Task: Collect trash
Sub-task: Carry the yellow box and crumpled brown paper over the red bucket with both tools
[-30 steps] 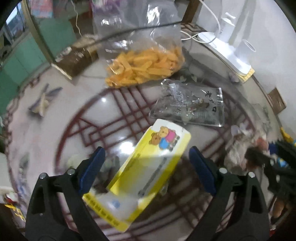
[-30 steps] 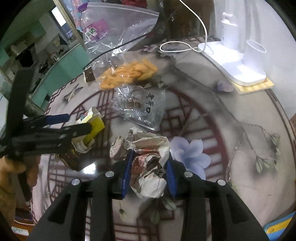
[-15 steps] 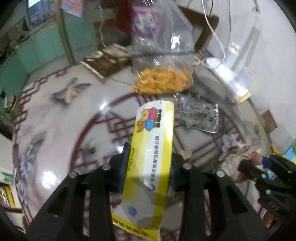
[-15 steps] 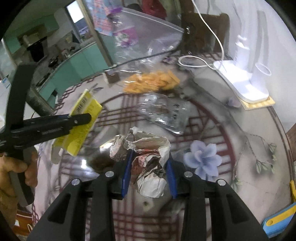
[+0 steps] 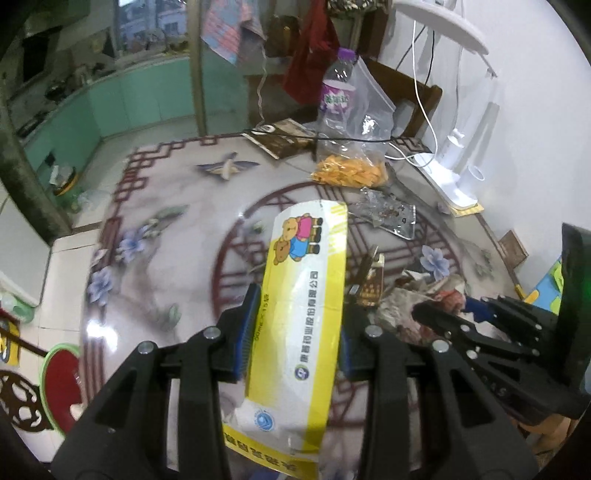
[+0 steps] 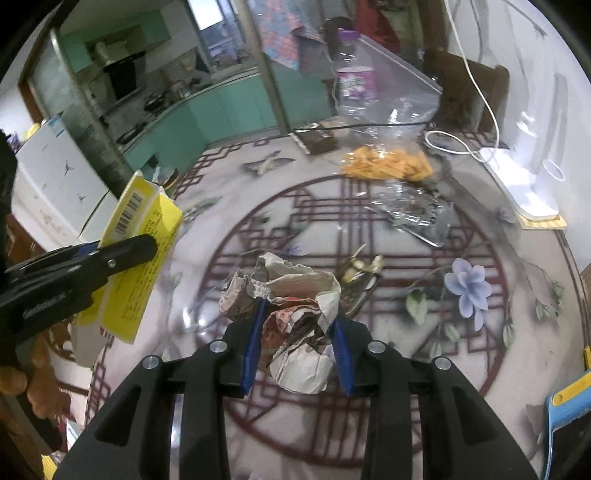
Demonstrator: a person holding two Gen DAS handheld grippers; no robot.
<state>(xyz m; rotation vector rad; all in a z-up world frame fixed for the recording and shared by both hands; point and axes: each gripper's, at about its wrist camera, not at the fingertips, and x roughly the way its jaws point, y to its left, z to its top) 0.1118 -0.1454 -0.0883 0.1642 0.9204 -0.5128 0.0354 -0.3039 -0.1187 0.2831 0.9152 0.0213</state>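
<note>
Trash in both grips: left gripper (image 5: 295, 328) clamps the yellow carton (image 5: 303, 295) at centre frame; right gripper (image 6: 297, 343) pinches crumpled paper (image 6: 295, 317).

At the centre of both views we see a round glass-topped table (image 5: 192, 229) printed with red lattice and pale blue flowers. Upper left, mint-green kitchen cabinets (image 5: 122, 103) run beneath a daylit window (image 5: 147, 22). A dark wooden chair (image 5: 417, 99) stands upper right against the white wall (image 5: 535, 110). Pale floor tiles (image 5: 33, 258) show at left.
</note>
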